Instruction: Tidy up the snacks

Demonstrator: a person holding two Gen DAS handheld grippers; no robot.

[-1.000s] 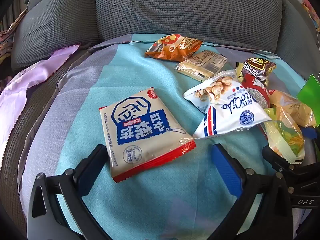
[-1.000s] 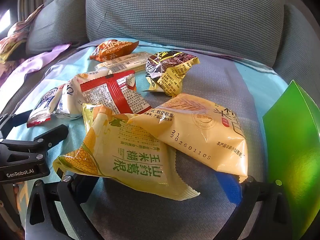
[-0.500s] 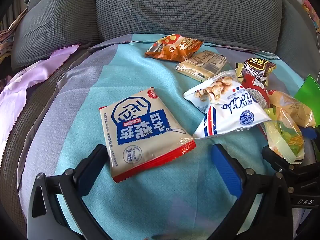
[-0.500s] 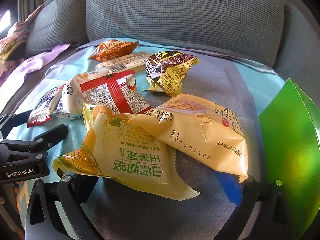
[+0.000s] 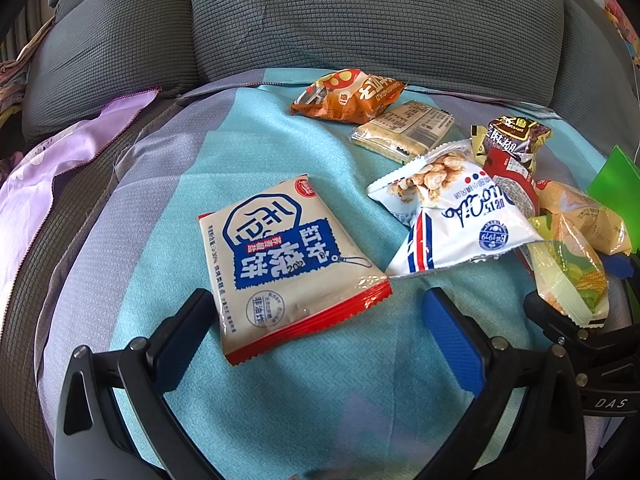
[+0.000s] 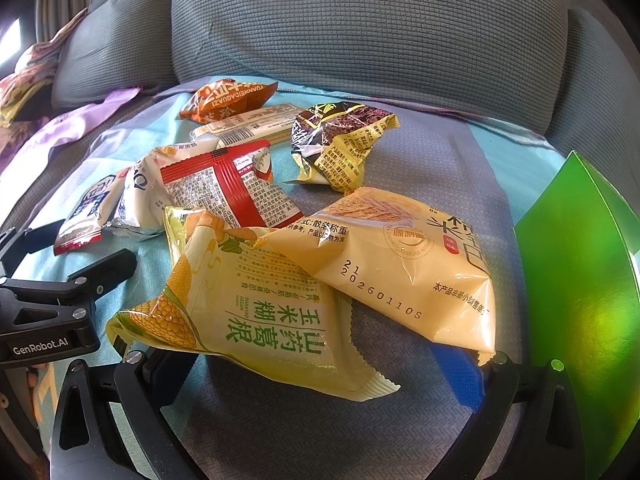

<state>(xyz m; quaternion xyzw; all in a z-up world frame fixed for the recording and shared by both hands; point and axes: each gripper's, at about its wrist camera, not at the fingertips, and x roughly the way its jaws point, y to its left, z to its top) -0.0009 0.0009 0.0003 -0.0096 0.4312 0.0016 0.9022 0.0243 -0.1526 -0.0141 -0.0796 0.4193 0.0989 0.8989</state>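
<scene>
The left gripper [image 5: 320, 320] gaped around the beige snack packet [image 5: 280, 264]; the right gripper [image 6: 316, 364] gaped beneath the corn packet [image 6: 256, 312].

The green box [image 6: 580, 292], right of the right gripper's spread jaws, is cut off by the frame edge. In the left wrist view only a corner of it [image 5: 618, 184] shows. Ahead of those jaws, the red-striped packet [image 6: 228, 188] is partly buried under the corn packet [image 6: 248, 308], which also covers the left finger's tip. The cracker pack [image 6: 248, 126] lies half hidden behind other packets; its small print is unreadable.
</scene>
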